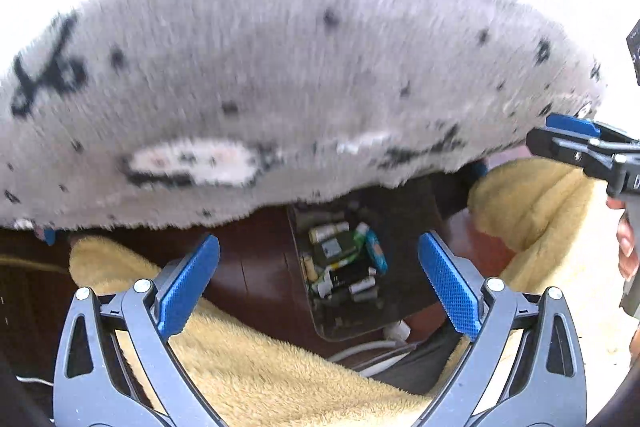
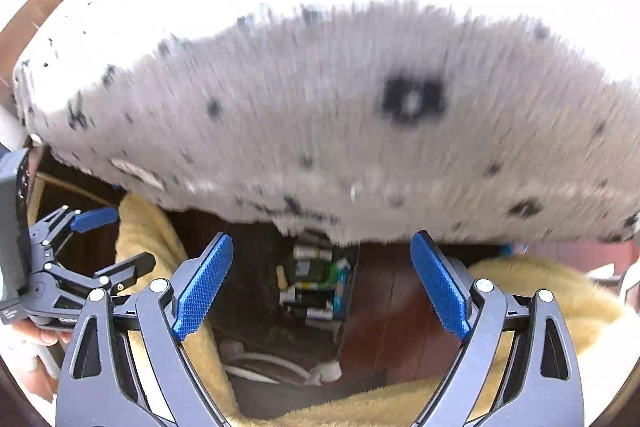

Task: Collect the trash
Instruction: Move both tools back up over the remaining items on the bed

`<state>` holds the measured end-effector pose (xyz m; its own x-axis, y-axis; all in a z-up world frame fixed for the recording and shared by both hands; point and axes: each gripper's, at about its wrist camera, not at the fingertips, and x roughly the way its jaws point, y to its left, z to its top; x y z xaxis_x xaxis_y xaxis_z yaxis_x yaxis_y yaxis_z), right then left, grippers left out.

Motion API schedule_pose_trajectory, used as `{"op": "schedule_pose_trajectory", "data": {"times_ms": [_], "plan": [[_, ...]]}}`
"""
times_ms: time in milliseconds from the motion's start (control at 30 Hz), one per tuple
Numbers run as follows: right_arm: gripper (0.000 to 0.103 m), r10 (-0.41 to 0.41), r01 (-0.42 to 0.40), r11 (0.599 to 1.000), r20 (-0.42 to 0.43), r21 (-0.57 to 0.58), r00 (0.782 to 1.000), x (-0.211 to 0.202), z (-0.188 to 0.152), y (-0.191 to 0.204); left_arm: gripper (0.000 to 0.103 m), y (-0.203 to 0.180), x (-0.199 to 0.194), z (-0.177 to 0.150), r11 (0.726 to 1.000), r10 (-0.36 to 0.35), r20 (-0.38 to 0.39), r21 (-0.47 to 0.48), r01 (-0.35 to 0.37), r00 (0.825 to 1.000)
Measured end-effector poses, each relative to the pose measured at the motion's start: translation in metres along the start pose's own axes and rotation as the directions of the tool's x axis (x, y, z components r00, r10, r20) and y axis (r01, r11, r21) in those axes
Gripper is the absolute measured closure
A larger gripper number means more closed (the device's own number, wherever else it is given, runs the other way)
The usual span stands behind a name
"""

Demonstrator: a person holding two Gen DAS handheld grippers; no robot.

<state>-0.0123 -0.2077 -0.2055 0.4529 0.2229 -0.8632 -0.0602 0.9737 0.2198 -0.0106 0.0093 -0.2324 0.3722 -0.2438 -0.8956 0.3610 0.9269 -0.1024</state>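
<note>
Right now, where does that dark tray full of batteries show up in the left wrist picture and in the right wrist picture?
Left wrist: the tray of batteries sits low and centre, between the open left gripper pads, just under the grey spotted blanket edge.
Right wrist: the same tray lies low and centre, between the open right gripper pads, partly under the blanket.
Shared landmark: the white cable just below the tray, seen in both views.

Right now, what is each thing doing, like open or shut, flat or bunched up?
left hand-held gripper: open, holding nothing.
right hand-held gripper: open, holding nothing.
grey spotted rug: blurred, hanging over the top of the tray.
dark tray: packed with batteries and small packets.
yellow blanket: bunched up.
white cable: lying loose.
</note>
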Motion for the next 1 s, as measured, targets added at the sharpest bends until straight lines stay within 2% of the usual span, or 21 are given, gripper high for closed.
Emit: {"op": "schedule_pose_trajectory", "data": {"times_ms": [233,333,433,700,867,1000], "plan": [[0.012,0.024,-0.018,0.999,0.171,-0.034,0.985,-0.057,0.044,0.006,0.008,-0.002,-0.037,0.032,0.999,0.015,0.108,0.038,-0.019,0.994],[0.009,0.024,-0.008,0.998,0.245,-0.066,0.969,-0.076,0.067,0.014,0.008,0.001,-0.055,0.05,0.998,0.031,0.169,0.045,-0.039,0.985],[0.008,0.012,0.014,0.996,0.284,-0.089,0.959,-0.085,0.088,0.024,0.008,0.005,-0.072,0.071,0.997,0.05,0.224,0.044,-0.061,0.973],[0.008,0.008,0.031,0.992,0.306,-0.121,0.952,-0.084,0.138,0.033,0.008,0.021,-0.092,0.12,0.994,0.097,0.311,0.024,-0.11,0.945],[0.008,0.005,0.031,0.993,0.292,-0.117,0.956,-0.068,0.161,0.033,0.008,0.037,-0.09,0.142,0.992,0.118,0.315,0.008,-0.127,0.942],[0.008,-0.011,0.038,0.995,0.271,-0.093,0.963,-0.049,0.177,0.028,0.008,0.051,-0.075,0.157,0.992,0.125,0.299,-0.013,-0.126,0.946]]}}
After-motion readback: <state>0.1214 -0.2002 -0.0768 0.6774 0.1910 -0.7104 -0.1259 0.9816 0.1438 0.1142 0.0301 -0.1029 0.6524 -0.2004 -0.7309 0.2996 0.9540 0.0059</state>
